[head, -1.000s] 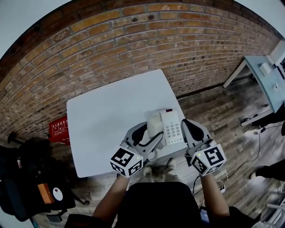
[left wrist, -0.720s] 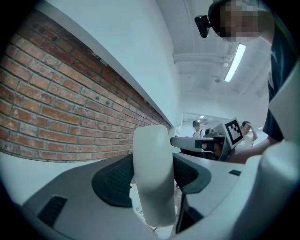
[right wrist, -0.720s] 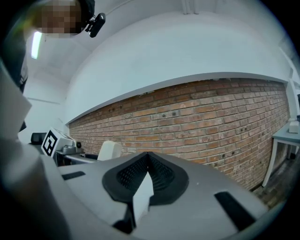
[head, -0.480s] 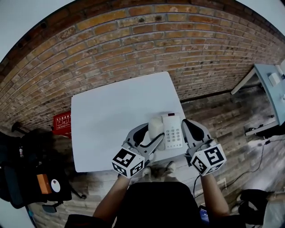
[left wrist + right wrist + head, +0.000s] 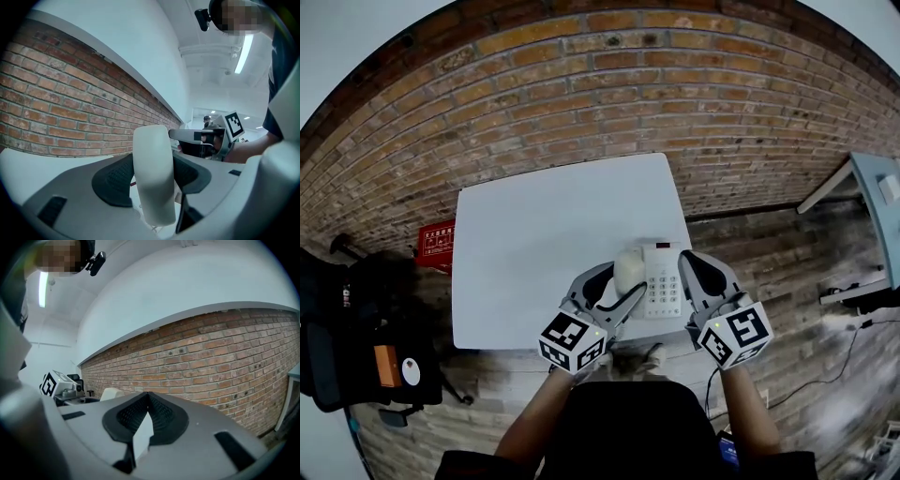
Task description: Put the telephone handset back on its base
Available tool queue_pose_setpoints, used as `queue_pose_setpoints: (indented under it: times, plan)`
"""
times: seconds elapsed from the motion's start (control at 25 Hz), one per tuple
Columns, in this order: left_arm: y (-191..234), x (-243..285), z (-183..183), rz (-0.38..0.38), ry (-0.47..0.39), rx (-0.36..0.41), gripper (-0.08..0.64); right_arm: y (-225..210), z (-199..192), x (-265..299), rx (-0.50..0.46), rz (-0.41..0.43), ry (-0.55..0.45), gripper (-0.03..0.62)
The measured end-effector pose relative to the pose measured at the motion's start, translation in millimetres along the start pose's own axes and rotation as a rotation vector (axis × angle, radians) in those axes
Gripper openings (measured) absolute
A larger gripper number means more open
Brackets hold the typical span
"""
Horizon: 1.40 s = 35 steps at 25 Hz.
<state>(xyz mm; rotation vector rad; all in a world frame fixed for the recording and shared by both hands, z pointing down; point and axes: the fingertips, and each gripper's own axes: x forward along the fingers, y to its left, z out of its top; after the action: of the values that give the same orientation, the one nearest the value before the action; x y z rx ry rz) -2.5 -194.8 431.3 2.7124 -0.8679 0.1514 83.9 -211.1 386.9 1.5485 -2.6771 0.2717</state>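
Firmly clamped between the left gripper's [image 5: 619, 281] jaws, the white handset [image 5: 152, 183] lies along the telephone base's [image 5: 663, 281] left side; right of the base, the right gripper [image 5: 689, 264] is closed, empty.

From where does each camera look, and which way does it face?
Head view: on the person's head, facing steeply down at table, telephone base, left gripper, right gripper, forearms.
Left gripper view: along its jaws, closed on the handset, toward the brick wall.
Right gripper view: along its shut jaws, toward that wall.
Shared: each gripper view shows the other gripper and the person's head.
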Motion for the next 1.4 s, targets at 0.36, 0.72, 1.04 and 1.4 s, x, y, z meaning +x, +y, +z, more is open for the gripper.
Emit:
queue_pose_setpoints:
  times: [0.36, 0.72, 1.04, 1.4]
  plan:
    - [-3.0, 12.6, -14.4, 0.067, 0.031, 0.0, 0.255, -15.9, -3.5, -0.6, 0.003, 0.051, 0.006, 0.012]
    - [2.6, 24.2, -33.4, 0.149, 0.068, -0.024, 0.255, -29.2, -9.8, 2.2, 0.011, 0.095, 0.018, 0.012]
    - [15.9, 32.4, -57.5, 0.234, 0.122, -0.043, 0.255, -40.1, -12.4, 4.6, 0.011, 0.118, 0.031, 0.012]
    - [27.3, 41.1, -81.4, 0.302, 0.177, -0.037, 0.255, -48.8, -16.7, 8.3, 0.014, 0.127, 0.042, 0.013]
